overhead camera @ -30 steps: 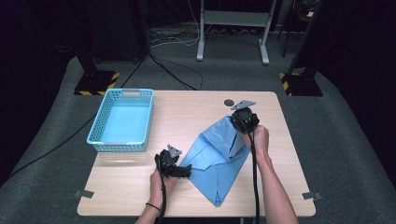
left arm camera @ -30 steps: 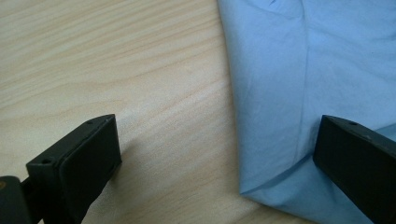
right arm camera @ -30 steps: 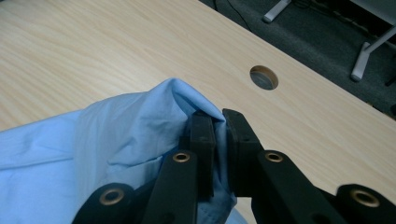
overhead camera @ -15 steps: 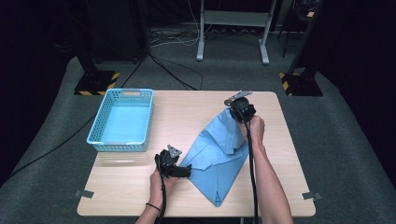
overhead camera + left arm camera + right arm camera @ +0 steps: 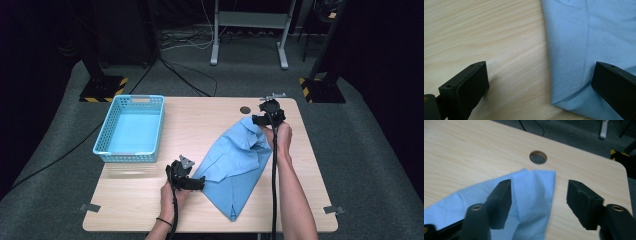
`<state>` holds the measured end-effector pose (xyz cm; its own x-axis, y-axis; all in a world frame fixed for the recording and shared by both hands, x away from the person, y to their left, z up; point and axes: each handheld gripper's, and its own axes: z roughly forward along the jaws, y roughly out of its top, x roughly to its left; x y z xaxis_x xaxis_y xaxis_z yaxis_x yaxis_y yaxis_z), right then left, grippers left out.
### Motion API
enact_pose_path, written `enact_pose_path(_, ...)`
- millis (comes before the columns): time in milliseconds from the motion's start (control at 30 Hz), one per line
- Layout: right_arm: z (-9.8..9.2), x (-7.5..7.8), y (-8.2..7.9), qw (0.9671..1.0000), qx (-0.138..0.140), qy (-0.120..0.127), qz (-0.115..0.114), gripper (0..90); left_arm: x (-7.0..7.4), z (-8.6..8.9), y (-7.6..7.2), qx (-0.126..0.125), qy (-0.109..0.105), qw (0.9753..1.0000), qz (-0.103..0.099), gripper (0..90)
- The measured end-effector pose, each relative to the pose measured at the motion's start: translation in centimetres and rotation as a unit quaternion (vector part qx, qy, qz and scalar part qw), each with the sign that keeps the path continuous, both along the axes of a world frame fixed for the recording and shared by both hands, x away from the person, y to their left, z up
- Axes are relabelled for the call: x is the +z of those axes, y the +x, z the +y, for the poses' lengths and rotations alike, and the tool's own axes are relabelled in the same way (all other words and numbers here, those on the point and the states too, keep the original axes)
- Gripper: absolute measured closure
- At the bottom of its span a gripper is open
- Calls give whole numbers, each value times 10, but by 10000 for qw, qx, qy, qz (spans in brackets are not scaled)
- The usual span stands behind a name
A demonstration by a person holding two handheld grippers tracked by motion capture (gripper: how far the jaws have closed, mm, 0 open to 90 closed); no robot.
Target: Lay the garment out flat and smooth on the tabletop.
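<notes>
The blue shirt [image 5: 235,162] lies spread diagonally on the right half of the tabletop [image 5: 200,125], not yet folded, with the left claw [image 5: 196,184] gaping at its near-left hem and the right claw [image 5: 260,120] spread apart over its far end.

A lab-like recording room: dark curtains, grey carpet [image 5: 370,165], floor cables [image 5: 190,82], hazard-taped stand bases [image 5: 102,90] around one wooden counter [image 5: 210,120].
</notes>
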<state>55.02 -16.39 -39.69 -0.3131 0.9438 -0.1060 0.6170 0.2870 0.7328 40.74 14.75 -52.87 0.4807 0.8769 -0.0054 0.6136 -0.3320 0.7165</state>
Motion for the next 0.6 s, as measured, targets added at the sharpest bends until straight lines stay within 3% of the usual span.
enact_pose_path(233, -17, -32, -23, 9996, -90, 18, 258, 210, 0, 0, 0, 1, -2, 10000, -1, 5)
enact_pose_path(400, -30, -57, -38, 9986, -139, 356, 370, 118, 0, 0, 0, 1, -2, 10000, -1, 5)
enact_pose_path(533, -34, -77, -46, 9978, -109, 420, 507, 58, 0, 0, 0, -6, 1, 10000, -3, 6)
enact_pose_path(600, -36, -85, -49, 9977, -134, 485, 455, 50, 0, 0, 0, -13, 1, 10000, -3, 5)
